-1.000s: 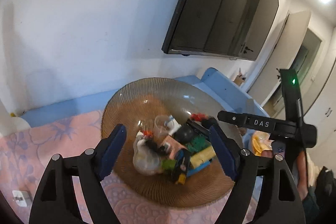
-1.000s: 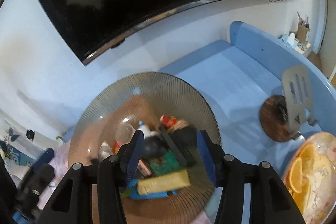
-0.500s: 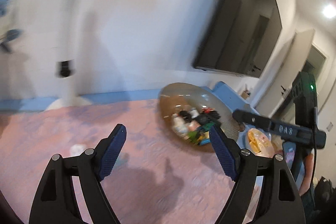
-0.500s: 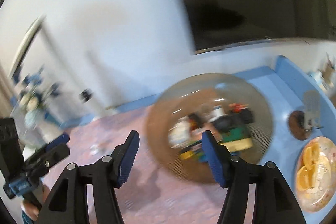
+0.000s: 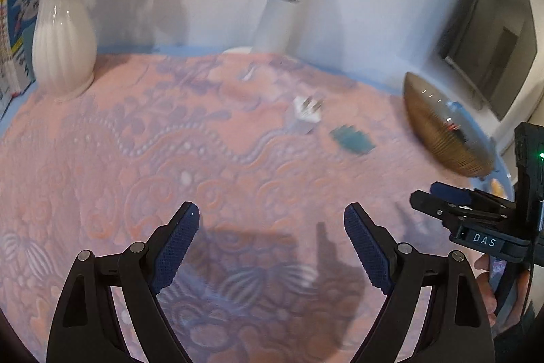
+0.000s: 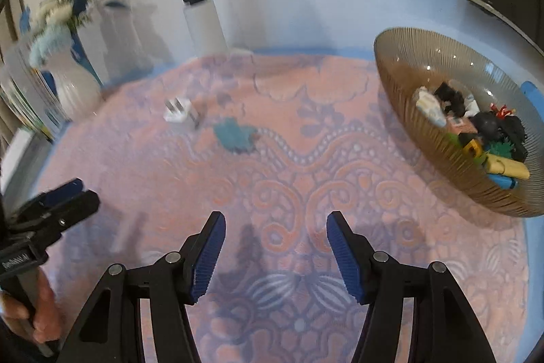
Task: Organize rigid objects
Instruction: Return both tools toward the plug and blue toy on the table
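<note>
Two loose pieces, white plug and teal piece, lie well beyond right hand-held gripper.

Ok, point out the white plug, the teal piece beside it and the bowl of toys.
white plug (image 6: 178, 114), right wrist view, on its white body.
teal piece (image 6: 234, 135), right wrist view, on its middle.
bowl (image 6: 425, 138), right wrist view, on its ribbed near wall.
</note>
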`<state>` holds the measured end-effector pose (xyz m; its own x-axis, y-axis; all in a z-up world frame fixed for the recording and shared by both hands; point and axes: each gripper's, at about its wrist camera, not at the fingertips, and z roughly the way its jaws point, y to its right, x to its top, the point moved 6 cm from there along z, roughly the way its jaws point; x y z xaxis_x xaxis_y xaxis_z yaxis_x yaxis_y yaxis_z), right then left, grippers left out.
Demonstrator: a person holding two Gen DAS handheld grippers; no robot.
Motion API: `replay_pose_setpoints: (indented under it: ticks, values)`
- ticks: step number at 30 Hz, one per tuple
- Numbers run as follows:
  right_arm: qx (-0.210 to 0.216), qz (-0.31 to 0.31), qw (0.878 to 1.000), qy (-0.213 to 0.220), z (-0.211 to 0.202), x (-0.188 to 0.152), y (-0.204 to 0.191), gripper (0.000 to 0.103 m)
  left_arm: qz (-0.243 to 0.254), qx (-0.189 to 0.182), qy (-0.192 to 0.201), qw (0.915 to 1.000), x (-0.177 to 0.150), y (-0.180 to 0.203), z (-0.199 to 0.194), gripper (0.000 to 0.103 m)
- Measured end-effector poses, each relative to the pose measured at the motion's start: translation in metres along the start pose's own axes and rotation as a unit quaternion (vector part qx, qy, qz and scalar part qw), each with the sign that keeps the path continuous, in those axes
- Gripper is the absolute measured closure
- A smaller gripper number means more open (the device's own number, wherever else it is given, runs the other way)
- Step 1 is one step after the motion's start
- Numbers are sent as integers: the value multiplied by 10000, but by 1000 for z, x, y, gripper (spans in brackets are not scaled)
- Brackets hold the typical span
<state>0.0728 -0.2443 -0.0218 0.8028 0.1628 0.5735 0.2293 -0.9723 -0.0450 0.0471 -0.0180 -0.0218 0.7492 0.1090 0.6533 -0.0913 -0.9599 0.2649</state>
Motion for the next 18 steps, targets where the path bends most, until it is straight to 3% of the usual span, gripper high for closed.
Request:
replay_pose_setpoints:
  ticks: [2,4,6,8,18]
  values:
    - [-20,3,10000,3,9,-7,3,43,-52,122,-288,9995,-6,0,11,17]
    - [-98,1,10000,-6,14,-9,4,42,148,165,-154,9996,-3,5,7,17]
    - [-194,-89,9997,112,12,-6,2,35,328,267,-171,9990,-4,10,8,17]
    - [-342,-173,9993,-32,18,-8,1,34,422,346,-181,9983,-6,12,10,17]
    - [-760,-454,9960,84,14,-11,-6,20,670,554,-299,9958,-13,19,17,16]
